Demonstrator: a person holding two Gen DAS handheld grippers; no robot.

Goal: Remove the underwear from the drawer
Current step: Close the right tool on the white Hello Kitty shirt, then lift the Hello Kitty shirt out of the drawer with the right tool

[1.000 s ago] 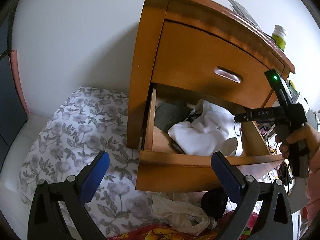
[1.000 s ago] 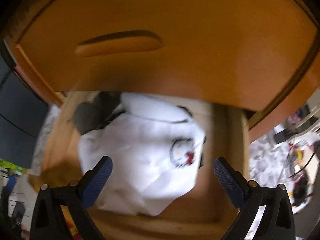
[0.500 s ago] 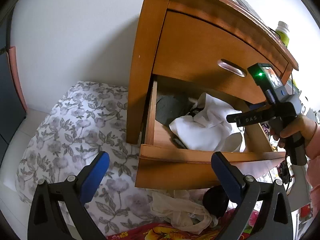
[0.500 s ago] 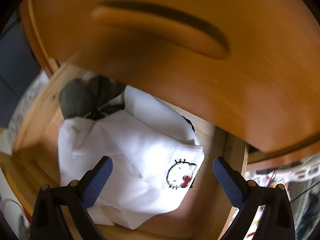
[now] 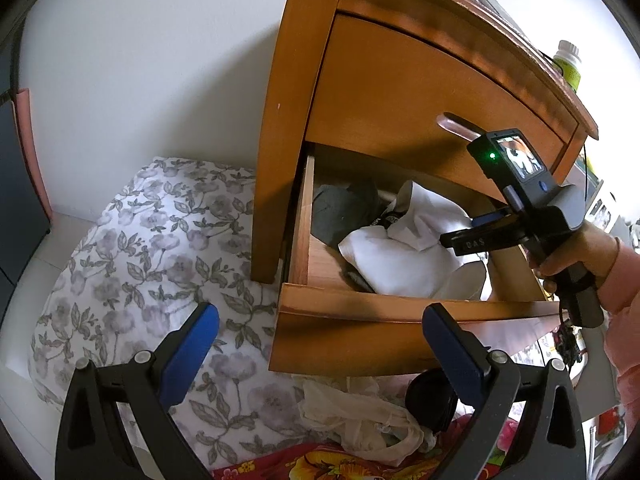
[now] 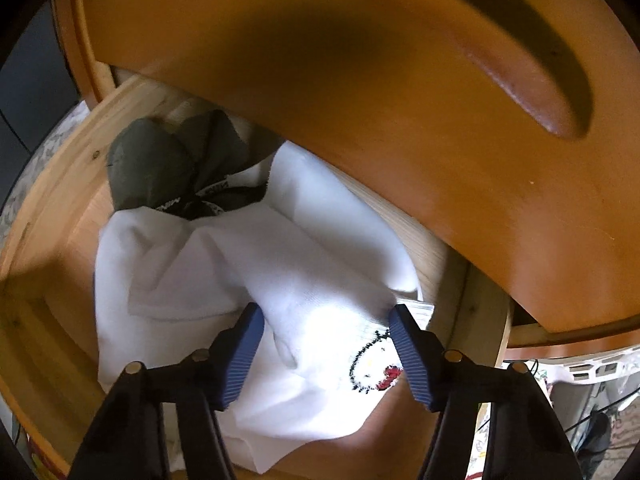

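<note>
reaching down into drawer (image 6: pixel 48 208), right gripper (image 6: pixel 326 334) fingers closing astride white underwear (image 6: pixel 280 264)

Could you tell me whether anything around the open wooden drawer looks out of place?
Yes: the white and grey garments in the lower wooden drawer lie crumpled, not folded, and a pale crumpled cloth sits on the floor below it beside a black round object. Nothing looks damaged.
</note>
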